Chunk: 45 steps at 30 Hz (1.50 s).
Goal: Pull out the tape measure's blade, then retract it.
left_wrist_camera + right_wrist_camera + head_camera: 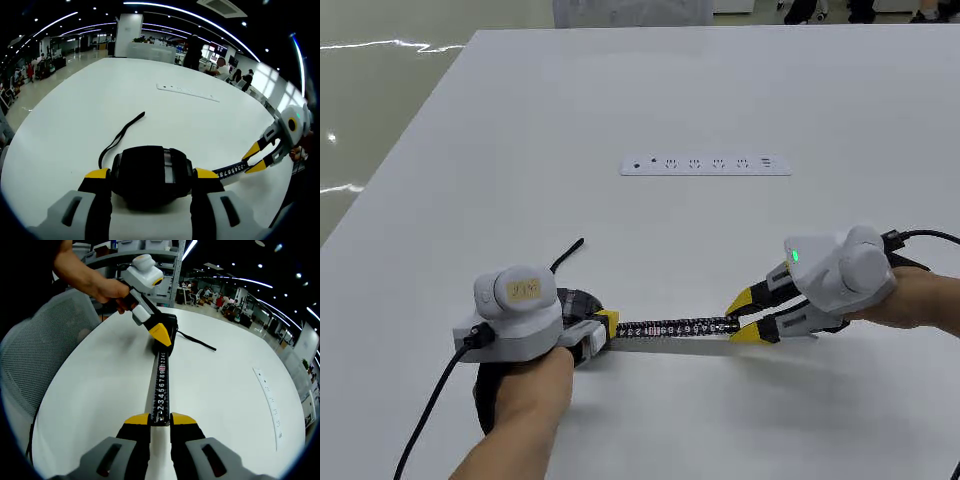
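Note:
A black tape measure case [150,172] lies on the white table, and my left gripper [151,173] is shut on its two sides. The same case [582,305] sits at the lower left of the head view, partly under the left gripper [603,328]. Its black blade with white numbers [678,327] runs rightward to my right gripper [741,317], which is shut on the blade's end. In the right gripper view the blade [161,387] stretches from my right gripper [160,418] to the case [167,327]. A black wrist strap [120,134] trails from the case.
A white power strip [705,165] lies flat on the table beyond the tape. A mesh chair [47,352] stands off the table edge in the right gripper view. Black cables [425,425] hang from both grippers.

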Each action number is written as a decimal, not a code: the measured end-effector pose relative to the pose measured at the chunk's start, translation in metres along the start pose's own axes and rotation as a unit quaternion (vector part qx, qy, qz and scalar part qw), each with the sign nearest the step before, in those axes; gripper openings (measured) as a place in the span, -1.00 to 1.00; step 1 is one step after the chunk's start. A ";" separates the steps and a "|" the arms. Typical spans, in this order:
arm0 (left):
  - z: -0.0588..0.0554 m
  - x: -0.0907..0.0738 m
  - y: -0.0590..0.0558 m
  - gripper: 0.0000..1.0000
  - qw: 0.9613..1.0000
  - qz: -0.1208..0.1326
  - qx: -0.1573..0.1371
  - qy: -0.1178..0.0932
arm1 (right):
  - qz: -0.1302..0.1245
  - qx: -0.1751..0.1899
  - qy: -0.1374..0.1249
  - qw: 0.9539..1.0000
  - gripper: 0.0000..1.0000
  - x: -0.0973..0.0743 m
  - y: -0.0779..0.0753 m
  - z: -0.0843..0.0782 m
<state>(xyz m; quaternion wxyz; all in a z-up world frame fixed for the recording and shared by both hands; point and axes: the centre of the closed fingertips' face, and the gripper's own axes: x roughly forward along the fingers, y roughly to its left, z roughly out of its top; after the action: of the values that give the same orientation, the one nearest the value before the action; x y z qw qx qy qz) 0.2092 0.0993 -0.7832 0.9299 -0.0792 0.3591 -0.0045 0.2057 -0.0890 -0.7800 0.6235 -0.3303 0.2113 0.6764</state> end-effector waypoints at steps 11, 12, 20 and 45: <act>0.000 -0.003 -0.001 0.19 1.000 -0.002 -0.002 0.000 | 0.002 0.000 -0.001 1.000 -0.72 0.002 0.000 0.002; 0.000 -0.003 -0.001 0.19 1.000 -0.002 -0.002 0.001 | 0.002 -0.001 -0.001 1.000 -0.72 0.002 0.000 0.002; 0.001 -0.003 -0.003 0.19 1.000 -0.003 -0.001 0.002 | 0.003 -0.003 -0.002 1.000 -0.72 0.004 -0.001 0.004; 0.000 -0.002 0.000 0.19 1.000 -0.007 -0.006 0.005 | 0.008 -0.010 -0.004 1.000 -0.72 0.011 -0.003 0.012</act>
<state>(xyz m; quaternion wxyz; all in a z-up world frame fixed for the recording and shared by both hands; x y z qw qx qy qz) 0.2079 0.0996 -0.7822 0.9278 -0.0868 0.3628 -0.0090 0.2060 -0.0724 -0.7789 0.6153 -0.3321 0.2054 0.6848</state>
